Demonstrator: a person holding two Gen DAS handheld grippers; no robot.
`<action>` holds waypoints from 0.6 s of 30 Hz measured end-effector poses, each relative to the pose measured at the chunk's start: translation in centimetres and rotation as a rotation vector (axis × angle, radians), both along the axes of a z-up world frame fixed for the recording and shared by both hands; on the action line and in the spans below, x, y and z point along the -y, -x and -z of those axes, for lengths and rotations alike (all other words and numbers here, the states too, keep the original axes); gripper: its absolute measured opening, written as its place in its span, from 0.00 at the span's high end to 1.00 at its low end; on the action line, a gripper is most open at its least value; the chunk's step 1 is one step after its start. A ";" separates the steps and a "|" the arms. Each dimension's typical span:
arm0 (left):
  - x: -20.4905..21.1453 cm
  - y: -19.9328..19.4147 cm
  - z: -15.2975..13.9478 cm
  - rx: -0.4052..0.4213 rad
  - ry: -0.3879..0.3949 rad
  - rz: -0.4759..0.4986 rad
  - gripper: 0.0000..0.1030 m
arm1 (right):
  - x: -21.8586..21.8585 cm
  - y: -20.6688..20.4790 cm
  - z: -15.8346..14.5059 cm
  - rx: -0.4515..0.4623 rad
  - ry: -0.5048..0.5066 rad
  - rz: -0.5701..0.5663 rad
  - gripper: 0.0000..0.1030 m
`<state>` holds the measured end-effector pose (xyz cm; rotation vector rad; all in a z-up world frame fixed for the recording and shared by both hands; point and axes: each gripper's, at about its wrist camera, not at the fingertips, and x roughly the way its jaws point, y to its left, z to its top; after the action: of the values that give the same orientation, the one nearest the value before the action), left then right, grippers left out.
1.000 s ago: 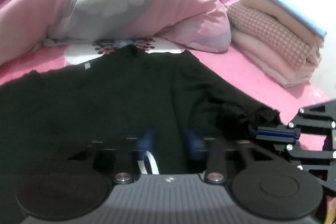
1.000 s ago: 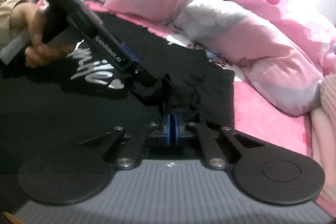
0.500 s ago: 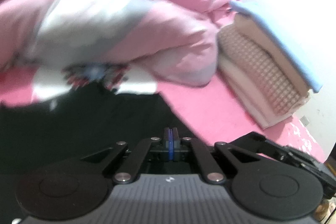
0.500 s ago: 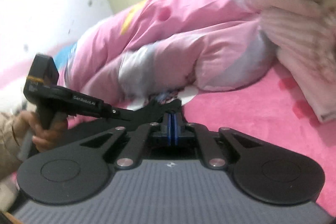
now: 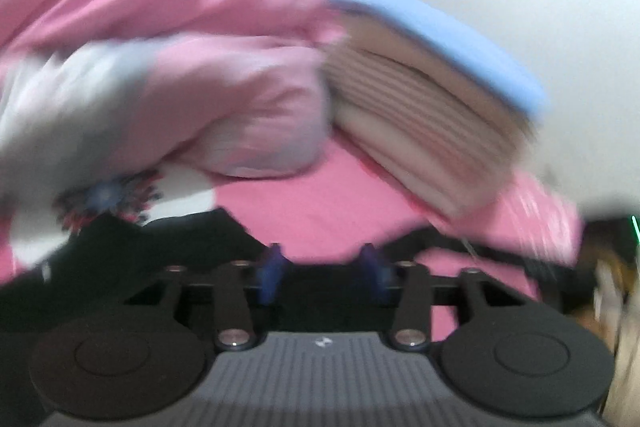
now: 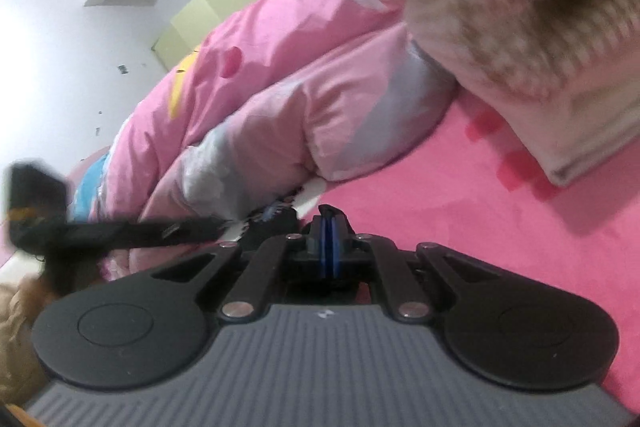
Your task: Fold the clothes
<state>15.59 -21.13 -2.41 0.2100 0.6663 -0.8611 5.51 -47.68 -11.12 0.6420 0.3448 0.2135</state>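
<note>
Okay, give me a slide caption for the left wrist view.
Left gripper, jaws opening with nothing between them, above the black garment on the pink bed, facing folded stack.

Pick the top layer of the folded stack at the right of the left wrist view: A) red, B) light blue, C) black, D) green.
B: a light blue piece lies on top of the folded stack, with beige and checked pink layers under it; the black garment lies apart, lower left on the pink bed sheet.

walls: white (image 6: 48, 39) | cabinet: pale green (image 6: 200, 19) | bed sheet: pink (image 6: 500, 227)
</note>
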 end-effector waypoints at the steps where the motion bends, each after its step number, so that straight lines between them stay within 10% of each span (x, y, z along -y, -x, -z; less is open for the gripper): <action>1: 0.5 1.5 0.4 0.044 -0.048 0.053 0.50 | 0.3 0.0 0.4 -0.006 -0.016 0.006 0.99; 8: 3.2 5.4 4.9 0.222 -0.308 0.140 0.65 | 1.8 -0.1 1.9 -0.015 -0.107 0.027 0.98; 12: 3.2 4.1 5.2 0.199 -0.289 0.095 0.92 | 1.9 0.1 2.1 -0.004 -0.121 0.019 0.98; 18: 3.3 2.5 3.8 0.259 -0.257 0.053 0.95 | 2.3 0.3 2.3 0.011 -0.147 0.016 0.99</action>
<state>13.05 -24.45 -6.16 0.5634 0.5285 -0.7808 5.18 -49.94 -13.44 0.7882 0.3157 0.2287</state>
